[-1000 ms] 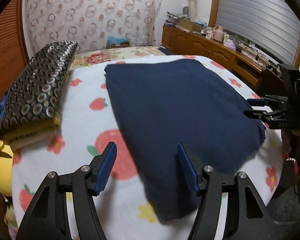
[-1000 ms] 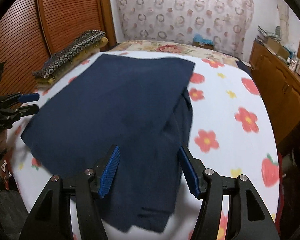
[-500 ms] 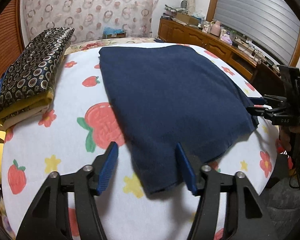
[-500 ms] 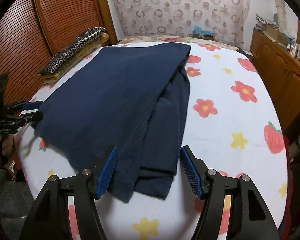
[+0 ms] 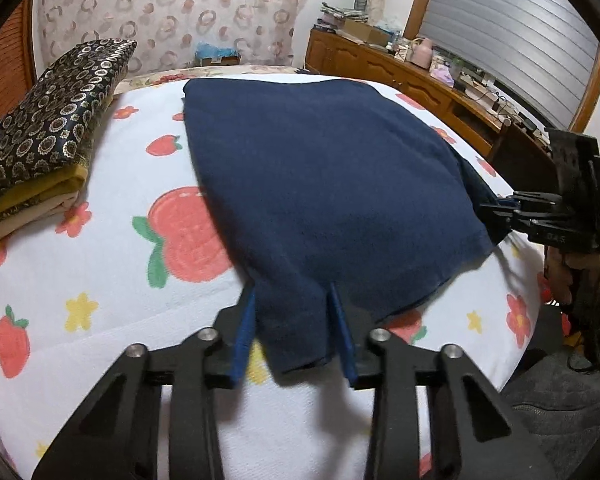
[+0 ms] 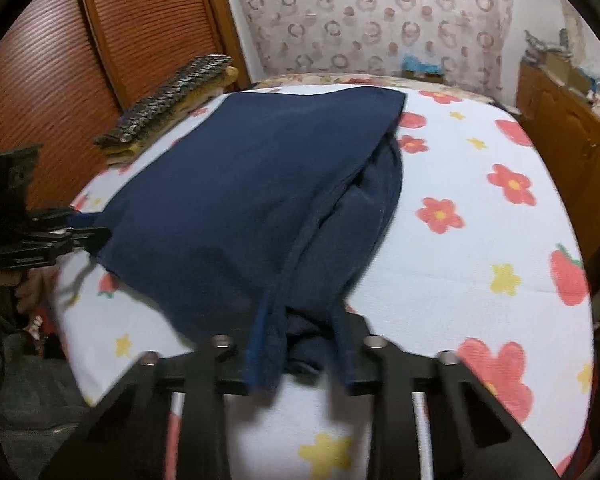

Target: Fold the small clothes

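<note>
A dark navy garment [image 5: 320,184] lies folded on the white bed cover printed with fruit and flowers [image 5: 100,272]. My left gripper [image 5: 292,308] has its blue pads either side of the garment's near left corner, with cloth bunched between them. My right gripper [image 6: 300,320] has closed on the near right corner, where several layers [image 6: 292,332] bunch between the pads. Each gripper also shows in the other's view: the right one [image 5: 512,208] at the garment's right edge, the left one [image 6: 72,236] at its left edge.
A stack of folded patterned cloth [image 5: 48,128] sits at the bed's left side, also in the right wrist view [image 6: 168,100]. A wooden cabinet [image 5: 412,76] with clutter runs along the right. A wooden slatted door [image 6: 80,60] stands to the left.
Both grippers moved forward onto the garment's near corners and their jaws narrowed from wide open to gripping the cloth.
</note>
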